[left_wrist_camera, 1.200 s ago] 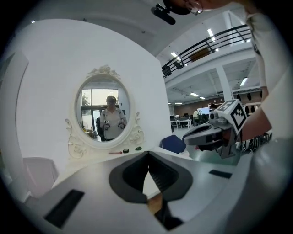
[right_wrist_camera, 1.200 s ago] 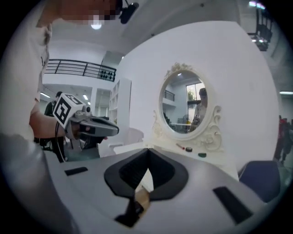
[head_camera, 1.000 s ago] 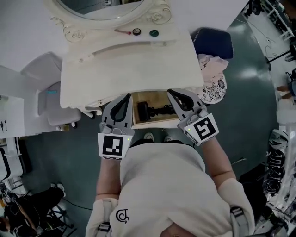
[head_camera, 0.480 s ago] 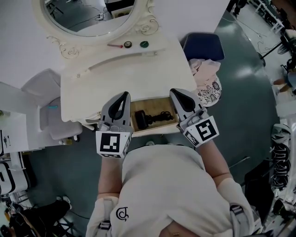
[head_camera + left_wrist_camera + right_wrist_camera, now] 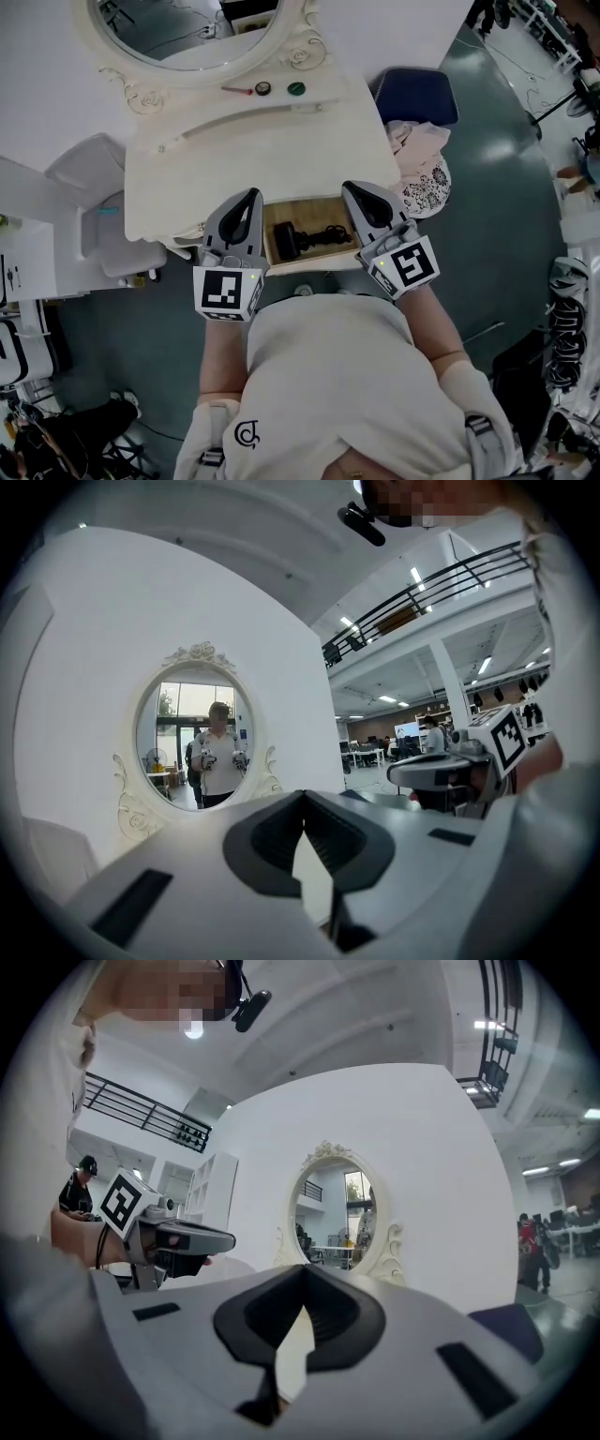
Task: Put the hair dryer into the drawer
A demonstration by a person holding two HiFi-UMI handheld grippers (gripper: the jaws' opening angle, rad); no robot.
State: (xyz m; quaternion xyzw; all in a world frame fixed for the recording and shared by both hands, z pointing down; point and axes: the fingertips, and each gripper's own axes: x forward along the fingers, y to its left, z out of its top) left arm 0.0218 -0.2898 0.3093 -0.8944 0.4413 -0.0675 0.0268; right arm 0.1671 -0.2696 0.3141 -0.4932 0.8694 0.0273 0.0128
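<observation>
left gripper (image 5: 251, 195) jaws together, empty; right gripper (image 5: 352, 187) same; both level, apart

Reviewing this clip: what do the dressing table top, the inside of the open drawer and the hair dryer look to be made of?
Dressing table: probably painted wood, an even cream coat with a soft sheen. Drawer: plain light-brown wood or board inside, matte and unpainted. Hair dryer: likely black plastic with a dull finish; too small to tell more.
</observation>
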